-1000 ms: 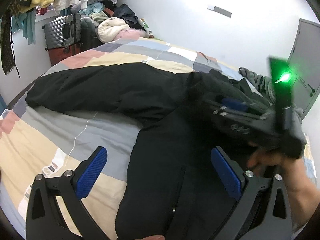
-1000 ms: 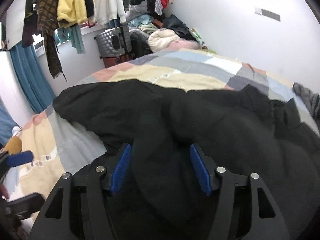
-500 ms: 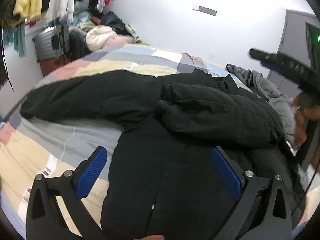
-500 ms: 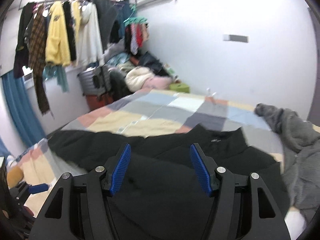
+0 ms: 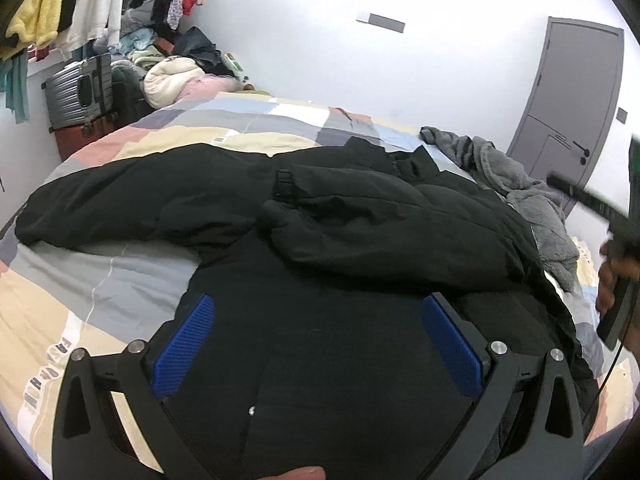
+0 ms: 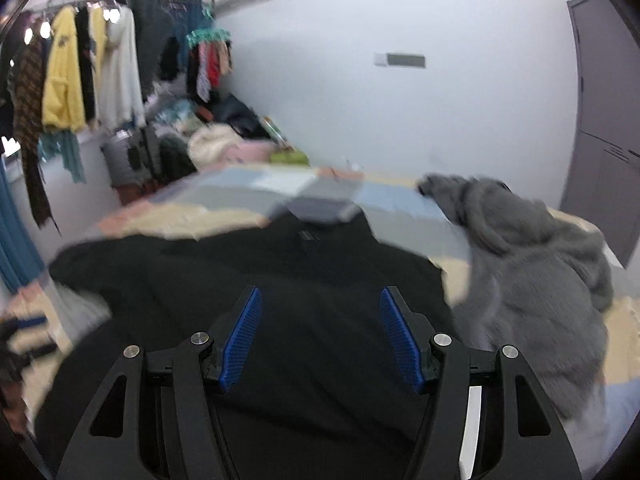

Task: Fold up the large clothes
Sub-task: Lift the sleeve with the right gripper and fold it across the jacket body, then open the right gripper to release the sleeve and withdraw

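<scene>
A large black jacket (image 5: 320, 232) lies spread on a patchwork bed (image 5: 120, 280). One sleeve is folded across its chest, the other stretches out to the left (image 5: 100, 200). It also shows in the right wrist view (image 6: 304, 280), collar toward the wall. My left gripper (image 5: 318, 336) is open and empty, low over the jacket's lower body. My right gripper (image 6: 320, 336) is open and empty, raised above the jacket. The right gripper shows at the right edge of the left wrist view (image 5: 616, 248), held in a hand.
A grey fleece garment (image 6: 532, 272) lies heaped on the bed right of the jacket. Suitcases (image 5: 78, 92) and piled clothes (image 5: 176, 80) stand beyond the bed's far left. Hanging clothes (image 6: 64, 80) line the left wall. A grey door (image 5: 576, 100) is at right.
My right gripper let go of the sleeve, which now lies folded across the chest, and lifted up and away to the right. My left gripper stayed open over the lower body.
</scene>
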Demonstrator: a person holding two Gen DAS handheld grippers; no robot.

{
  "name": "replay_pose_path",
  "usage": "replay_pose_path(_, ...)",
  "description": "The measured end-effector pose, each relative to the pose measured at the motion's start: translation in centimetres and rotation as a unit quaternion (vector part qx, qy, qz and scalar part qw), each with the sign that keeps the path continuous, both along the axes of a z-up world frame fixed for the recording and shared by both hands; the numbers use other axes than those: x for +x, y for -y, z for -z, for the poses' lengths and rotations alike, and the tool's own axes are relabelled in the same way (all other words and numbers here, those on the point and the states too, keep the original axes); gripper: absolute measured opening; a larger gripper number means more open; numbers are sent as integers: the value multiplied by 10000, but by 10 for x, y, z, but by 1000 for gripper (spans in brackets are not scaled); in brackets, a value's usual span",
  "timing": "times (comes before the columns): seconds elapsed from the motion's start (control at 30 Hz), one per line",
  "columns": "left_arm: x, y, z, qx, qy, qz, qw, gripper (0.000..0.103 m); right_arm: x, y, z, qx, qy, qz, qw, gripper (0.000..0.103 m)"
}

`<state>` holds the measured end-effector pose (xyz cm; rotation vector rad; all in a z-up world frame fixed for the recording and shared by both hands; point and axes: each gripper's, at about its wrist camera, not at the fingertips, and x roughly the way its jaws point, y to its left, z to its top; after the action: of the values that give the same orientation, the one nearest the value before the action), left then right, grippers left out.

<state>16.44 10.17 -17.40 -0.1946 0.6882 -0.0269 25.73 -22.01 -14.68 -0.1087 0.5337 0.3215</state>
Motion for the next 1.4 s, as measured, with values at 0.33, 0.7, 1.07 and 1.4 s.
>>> replay_pose_path(0.33, 1, 15, 3, 44, -94, 70, 9999, 103, 2, 52, 78, -227, -1325, 309, 9904, 60)
replay_pose_path(0.7, 2, 21, 6, 93, -244, -4, 9997, 103, 12, 36, 106, -1002, -1156, 255, 9879, 45)
replay_pose_path(1.07, 2, 34, 3, 41, -172, 102, 9998, 103, 30, 37, 80, -419, -536, 237, 9974, 12)
replay_pose_path(1.4, 3, 40, 3, 29, -155, 158, 9998, 103, 42, 57, 74, -97, -391, 608, 9973, 10)
